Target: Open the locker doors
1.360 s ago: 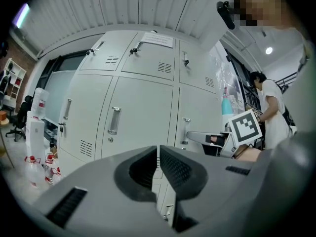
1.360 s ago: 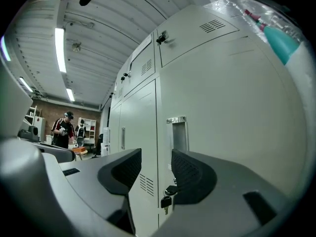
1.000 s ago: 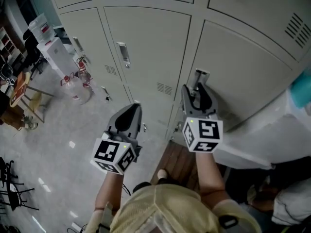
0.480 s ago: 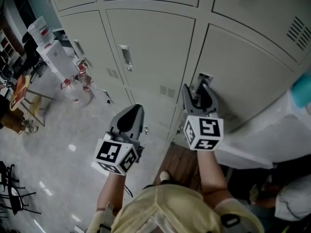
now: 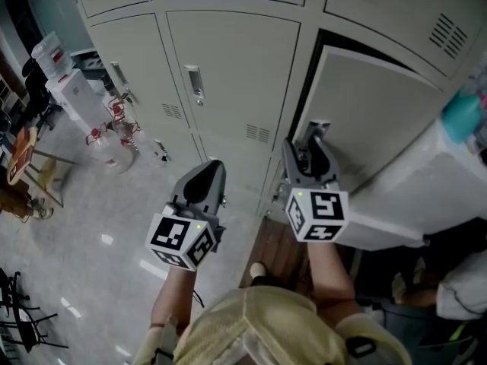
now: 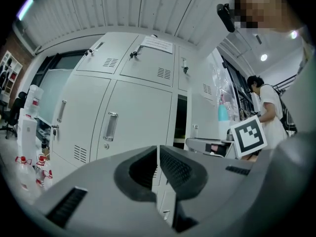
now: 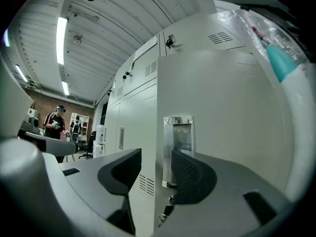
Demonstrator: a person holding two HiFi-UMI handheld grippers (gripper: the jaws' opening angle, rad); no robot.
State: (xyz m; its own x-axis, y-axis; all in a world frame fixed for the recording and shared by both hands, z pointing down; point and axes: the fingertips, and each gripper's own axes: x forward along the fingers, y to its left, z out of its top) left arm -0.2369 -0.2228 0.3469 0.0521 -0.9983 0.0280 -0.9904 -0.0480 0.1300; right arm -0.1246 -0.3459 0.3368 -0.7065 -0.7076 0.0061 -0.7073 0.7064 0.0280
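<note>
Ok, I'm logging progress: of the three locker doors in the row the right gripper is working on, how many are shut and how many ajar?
Shut locker doors: 2 (left door, middle door)
Ajar locker doors: 1 (right door)
Total: 3

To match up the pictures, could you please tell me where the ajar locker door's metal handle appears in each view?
Head view: metal handle, right of centre, just beyond the right gripper.
Left gripper view: the handle, small, right of centre, past the dark gap.
Right gripper view: the handle, dead centre, between the jaws.
Shared landmark: the closed middle door's handle, left of it in all three.
</note>
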